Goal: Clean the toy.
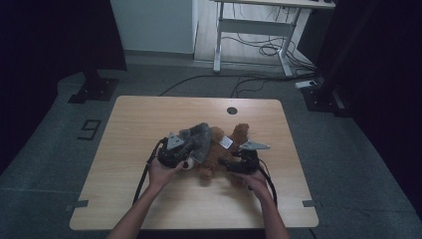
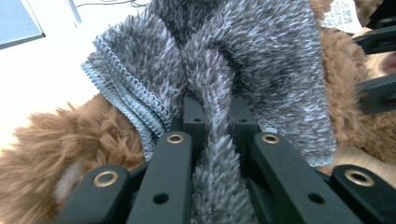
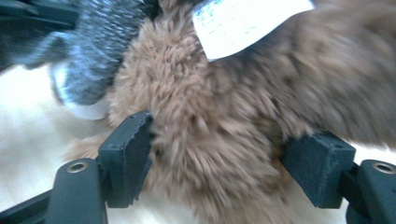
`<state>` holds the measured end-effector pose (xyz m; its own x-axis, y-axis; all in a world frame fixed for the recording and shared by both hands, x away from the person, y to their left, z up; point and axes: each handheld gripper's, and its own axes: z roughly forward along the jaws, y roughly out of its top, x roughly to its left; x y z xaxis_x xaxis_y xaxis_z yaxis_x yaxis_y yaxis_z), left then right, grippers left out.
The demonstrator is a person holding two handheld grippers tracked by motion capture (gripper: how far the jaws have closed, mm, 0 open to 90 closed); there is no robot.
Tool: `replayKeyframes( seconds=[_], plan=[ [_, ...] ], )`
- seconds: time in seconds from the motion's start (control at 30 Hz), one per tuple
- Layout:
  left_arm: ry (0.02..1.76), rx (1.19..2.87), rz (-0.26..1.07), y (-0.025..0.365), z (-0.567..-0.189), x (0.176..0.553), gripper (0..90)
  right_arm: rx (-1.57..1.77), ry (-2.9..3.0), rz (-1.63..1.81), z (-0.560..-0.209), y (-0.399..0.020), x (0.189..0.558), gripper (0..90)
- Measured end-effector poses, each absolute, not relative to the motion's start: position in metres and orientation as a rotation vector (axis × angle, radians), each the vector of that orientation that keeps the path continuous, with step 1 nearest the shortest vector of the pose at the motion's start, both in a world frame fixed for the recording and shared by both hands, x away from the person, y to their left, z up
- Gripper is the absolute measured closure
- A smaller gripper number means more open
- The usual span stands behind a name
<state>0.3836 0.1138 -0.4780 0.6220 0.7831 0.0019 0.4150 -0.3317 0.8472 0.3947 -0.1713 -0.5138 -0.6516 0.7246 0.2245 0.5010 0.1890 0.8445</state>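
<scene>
Grippers: two. Left gripper [image 1: 186, 152] pinches a fold of the grey cloth; right gripper [image 1: 230, 163] stands spread around the brown fur, pads not pressing it.
Plush toy [image 1: 219, 149]: one, brown, lying at the table's middle, one white tag [image 1: 226, 142] on it.
Grey cloth [image 1: 196, 139]: one, fuzzy, draped over the toy's left part.
Table [image 1: 129, 124]: one, wooden; bare board along the near, left and right edges; one round hole [image 1: 232, 110] near the far edge.

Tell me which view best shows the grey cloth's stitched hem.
The left gripper view: the grey cloth is pinched between that gripper's jaws, its hem sharp at left. The high view shows it as a small grey heap on the brown plush toy; the right gripper view, blurred.
</scene>
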Motion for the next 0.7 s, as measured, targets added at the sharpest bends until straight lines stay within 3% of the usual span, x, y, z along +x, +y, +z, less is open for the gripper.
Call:
replayKeyframes(
  seconds=[0.13,0.2,0.43,0.7],
  plan=[
    [0.949,1.960,0.495,0.116,-0.477,0.383,81.1,1.181,2.233,1.432,-0.519,-0.168,0.399,51.8],
    [0.947,1.960,0.483,0.116,-0.476,0.382,81.1,1.164,2.239,1.435,-0.522,-0.169,0.396,58.1],
    [0.947,1.920,0.410,0.123,-0.452,0.374,80.6,1.106,2.214,1.437,-0.530,-0.171,0.383,63.8],
    [0.944,1.887,0.466,0.114,-0.411,0.391,80.4,1.050,2.203,1.408,-0.533,-0.171,0.373,65.1]
  ],
)
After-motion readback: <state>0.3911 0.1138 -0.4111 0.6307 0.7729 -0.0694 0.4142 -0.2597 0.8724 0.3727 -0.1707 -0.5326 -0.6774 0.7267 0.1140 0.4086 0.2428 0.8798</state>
